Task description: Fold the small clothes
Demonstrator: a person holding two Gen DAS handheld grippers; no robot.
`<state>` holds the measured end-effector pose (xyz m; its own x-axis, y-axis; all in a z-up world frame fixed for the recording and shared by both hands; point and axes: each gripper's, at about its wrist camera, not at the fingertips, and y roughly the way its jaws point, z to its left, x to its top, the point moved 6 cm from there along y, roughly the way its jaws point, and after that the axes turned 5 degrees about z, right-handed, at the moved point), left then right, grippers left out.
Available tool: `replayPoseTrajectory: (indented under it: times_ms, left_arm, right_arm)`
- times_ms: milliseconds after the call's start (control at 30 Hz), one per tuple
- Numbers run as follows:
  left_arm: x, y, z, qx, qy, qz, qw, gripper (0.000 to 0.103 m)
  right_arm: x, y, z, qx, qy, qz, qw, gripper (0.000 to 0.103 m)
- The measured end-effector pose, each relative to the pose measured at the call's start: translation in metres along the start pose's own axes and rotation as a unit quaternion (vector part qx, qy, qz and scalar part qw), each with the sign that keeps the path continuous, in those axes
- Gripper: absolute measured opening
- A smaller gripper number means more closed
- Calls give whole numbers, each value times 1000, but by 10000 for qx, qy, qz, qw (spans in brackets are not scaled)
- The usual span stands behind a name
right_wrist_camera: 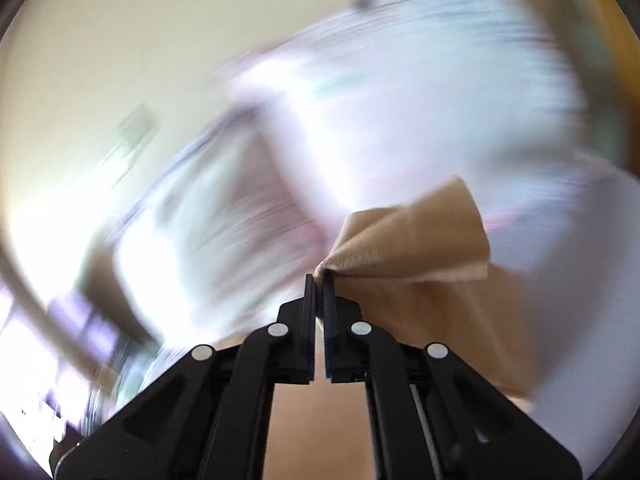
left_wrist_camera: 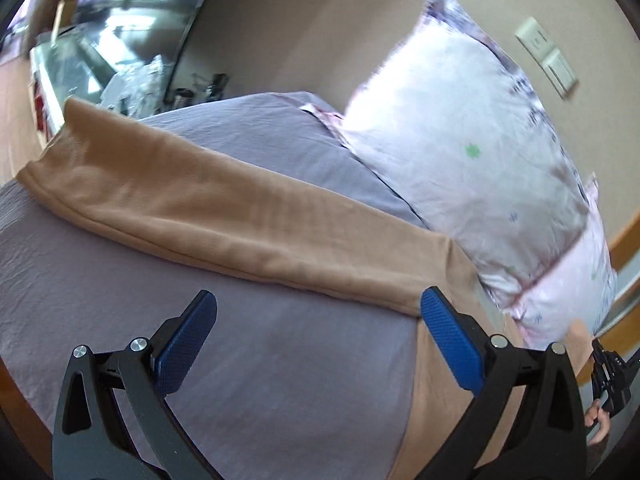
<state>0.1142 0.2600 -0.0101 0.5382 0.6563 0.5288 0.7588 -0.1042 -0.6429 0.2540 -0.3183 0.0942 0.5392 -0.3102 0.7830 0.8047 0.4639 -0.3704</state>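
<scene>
Tan garment (right_wrist_camera: pixel 416 236) corner pinched in my right hand-held gripper (right_wrist_camera: pixel 319 280); left hand-held gripper (left_wrist_camera: pixel 316 312) wide, empty. Thin bite may slip during fast swing.

Two close wrist views, sharing tan garment (left_wrist_camera: pixel 224 216).

A floral pillow (left_wrist_camera: pixel 472 152) leans on a beige wall (left_wrist_camera: pixel 320 32) bearing switch plates (left_wrist_camera: pixel 548 54), atop a lavender sheet (left_wrist_camera: pixel 260 360).
</scene>
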Motion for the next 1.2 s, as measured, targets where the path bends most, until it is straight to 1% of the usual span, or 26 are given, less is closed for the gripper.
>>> replayPoseTrajectory:
  times_ms: [67, 100, 133, 167, 200, 233, 267, 300, 367, 400, 500, 533, 600, 667, 700, 733, 767, 833, 867, 933, 967, 1033, 1100, 1133, 1167, 1200]
  left_arm:
    - [3, -3, 11, 180, -167, -13, 9997, 102]
    - [4, -4, 15, 324, -217, -14, 9992, 102]
    - [6, -4, 19, 431, -252, -10, 9988, 102]
    - [7, -6, 24, 482, -282, 4, 9984, 102]
    - [9, -6, 28, 501, -315, 18, 9982, 102]
    - [10, -7, 32, 510, -359, 24, 9981, 102]
    - [12, -8, 39, 503, -462, 18, 9977, 102]
    - [13, -8, 43, 519, -539, 15, 9972, 102]
    - [18, -9, 61, 537, -831, 9, 9951, 102]
    - [21, -9, 65, 438, -920, -39, 9948, 102]
    - [31, -11, 77, 370, -1218, -112, 9918, 102]
    - [33, -11, 81, 325, -1327, -156, 9905, 98]
    - [39, -14, 95, 254, -1653, -295, 9855, 88]
    - [44, -16, 108, 169, -1974, -369, 9795, 71]
    - [45, -16, 113, 159, -2074, -371, 9774, 65]
    - [47, -15, 117, 166, -2165, -355, 9755, 49]
    - [49, -11, 123, 208, -2248, -288, 9738, 29]
    - [50, -7, 131, 275, -2323, -189, 9721, 12]
    - [53, -7, 129, 309, -2241, -190, 9739, 8]
    - [61, -9, 114, 455, -1927, -264, 9798, 7]
    - [70, -12, 93, 487, -1610, -374, 9850, 7]
    - [82, -14, 51, 344, -1072, -476, 9925, 6]
    - [90, -8, -22, -25, -297, -513, 9982, 6]
    - [87, -1, -76, -326, 258, -465, 9981, 6]
    - [82, 5, -106, -505, 574, -413, 9962, 6]
    - [68, 16, -153, -807, 1076, -293, 9905, 6]
  right_arm:
    - [-26, 53, 66, 483, -571, 590, 9955, 3]
    - [-44, 80, 90, 642, -788, 972, 9901, 8]
    - [-73, 113, 116, 788, -1057, 1588, 9785, 8]
    - [-96, 129, 131, 857, -1178, 1998, 9689, 17]
    - [-117, 141, 142, 906, -1259, 2362, 9592, 32]
    - [-131, 149, 148, 944, -1303, 2613, 9518, 38]
    - [-140, 152, 151, 988, -1343, 2688, 9487, 48]
    - [-143, 149, 151, 976, -1395, 2610, 9502, 56]
    - [-139, 136, 146, 867, -1446, 2362, 9570, 68]
    - [-134, 129, 141, 834, -1394, 2252, 9607, 72]
    - [-119, 103, 113, 821, -1155, 2031, 9689, 77]
    - [-118, 95, 107, 804, -1116, 1977, 9706, 78]
    - [-113, 81, 94, 764, -1022, 1875, 9739, 80]
    - [-112, 73, 85, 800, -924, 1836, 9754, 81]
    - [-114, 67, 81, 827, -879, 1822, 9758, 81]
    - [-113, 65, 78, 850, -840, 1807, 9762, 81]
    - [-113, 61, 74, 885, -807, 1783, 9767, 81]
    - [-112, 55, 68, 910, -789, 1738, 9774, 81]
    - [-111, 51, 64, 916, -776, 1710, 9779, 81]
    - [-107, 43, 57, 919, -729, 1646, 9794, 82]
    - [-105, 38, 52, 906, -696, 1591, 9806, 82]
    - [-100, 30, 43, 852, -659, 1482, 9831, 82]
    - [-93, 22, 29, 748, -546, 1320, 9869, 82]
    - [-91, 20, 24, 720, -472, 1278, 9881, 82]
    - [-88, 16, 15, 689, -329, 1206, 9898, 82]
    - [-86, 15, 10, 657, -258, 1156, 9908, 82]
